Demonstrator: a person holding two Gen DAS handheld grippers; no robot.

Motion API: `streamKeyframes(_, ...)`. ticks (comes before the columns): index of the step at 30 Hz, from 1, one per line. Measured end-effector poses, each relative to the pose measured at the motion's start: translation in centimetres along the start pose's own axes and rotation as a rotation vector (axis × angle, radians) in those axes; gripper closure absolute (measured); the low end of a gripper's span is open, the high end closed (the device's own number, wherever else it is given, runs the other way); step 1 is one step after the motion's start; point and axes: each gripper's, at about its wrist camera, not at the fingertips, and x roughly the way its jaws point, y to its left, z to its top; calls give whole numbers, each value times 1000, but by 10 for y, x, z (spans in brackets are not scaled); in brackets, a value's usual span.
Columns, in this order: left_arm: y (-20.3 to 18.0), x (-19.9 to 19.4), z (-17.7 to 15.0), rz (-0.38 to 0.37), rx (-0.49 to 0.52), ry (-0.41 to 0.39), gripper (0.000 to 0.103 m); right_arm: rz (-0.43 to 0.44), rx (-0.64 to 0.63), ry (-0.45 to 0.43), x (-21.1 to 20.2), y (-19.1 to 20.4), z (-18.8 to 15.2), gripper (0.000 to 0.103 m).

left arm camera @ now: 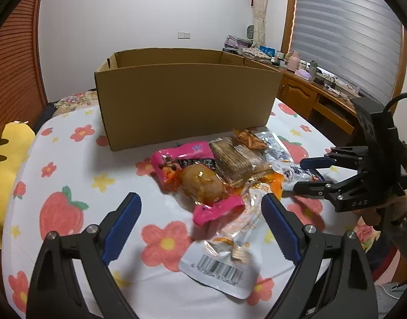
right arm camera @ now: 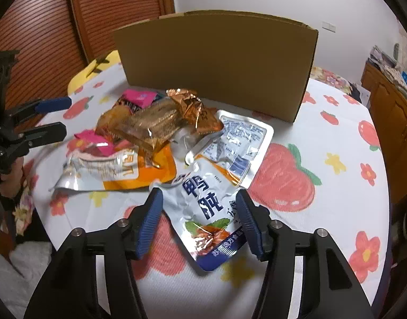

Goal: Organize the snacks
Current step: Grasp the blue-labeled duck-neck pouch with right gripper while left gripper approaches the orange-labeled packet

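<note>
— Snacks [left arm camera: 219, 175] are lying in a heap just in front of the cardboard box [left arm camera: 185, 101]?

— Yes, on the strawberry-print cloth [left arm camera: 70, 159], pink, orange and silvery packets overlapping.

— Anything crowding the box?

— A yellow plush [left arm camera: 6, 159] is sitting to its left.

— And the tools?

— The left gripper [left arm camera: 200, 212] is hanging spread over the heap; the right gripper [right arm camera: 198, 218] is straddling a white duck-snack pouch [right arm camera: 203, 202], fingers open.

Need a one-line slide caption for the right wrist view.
Open right gripper straddles a white duck-snack pouch at the edge of the snack pile, cardboard box behind.
</note>
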Motion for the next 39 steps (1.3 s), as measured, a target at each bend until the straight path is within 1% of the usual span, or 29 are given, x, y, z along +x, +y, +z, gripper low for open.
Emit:
streamKeyframes(7, -13, 1, -8, -25, 19, 21, 11, -36, -58, 23, 7, 7, -6, 39)
streamKeyframes(13, -29, 7, -13, -36, 67, 46, 11, -36, -35, 16, 8, 3, -6, 39)
streamKeyframes(16, -36, 10, -16, -37, 91, 65, 11, -49, -32, 7, 7, 4, -7, 40)
streamKeyframes(20, -42, 14, -17, -37, 117, 78, 11, -67, -20, -8, 6, 4, -8, 44)
streamKeyframes(22, -46, 15, -18, -47, 129, 85, 13, -75, -14, -10, 5, 5, -8, 49)
streamKeyframes(23, -48, 16, -18, -49, 136, 88, 13, -79, -16, -11, 4, 7, -8, 55)
streamKeyframes(24, -49, 16, -18, -49, 142, 90, 15, -90, -27, -11, 3, 10, -7, 58)
streamKeyframes(25, -51, 17, -18, -48, 149, 91, 16, -106, -38, -6, 3, 12, -7, 58)
streamKeyframes(27, -53, 19, -18, -44, 164, 109, 25, -117, -49, -1, 3, 14, -8, 59)
streamKeyframes(29, -55, 23, -18, -44, 174, 133, 28, -127, -49, 1, 2, 14, -7, 60)
streamKeyframes(32, -60, 31, -20, -35, 199, 176, 28, -126, -42, -1, -1, 13, -9, 60)
streamKeyframes(36, -62, 37, -21, -9, 219, 195, 28, -87, -1, -8, -9, 7, -12, 60)
streamKeyframes(39, -62, 40, -18, -15, 213, 202, 29, -73, 19, -11, -13, 5, -16, 60)
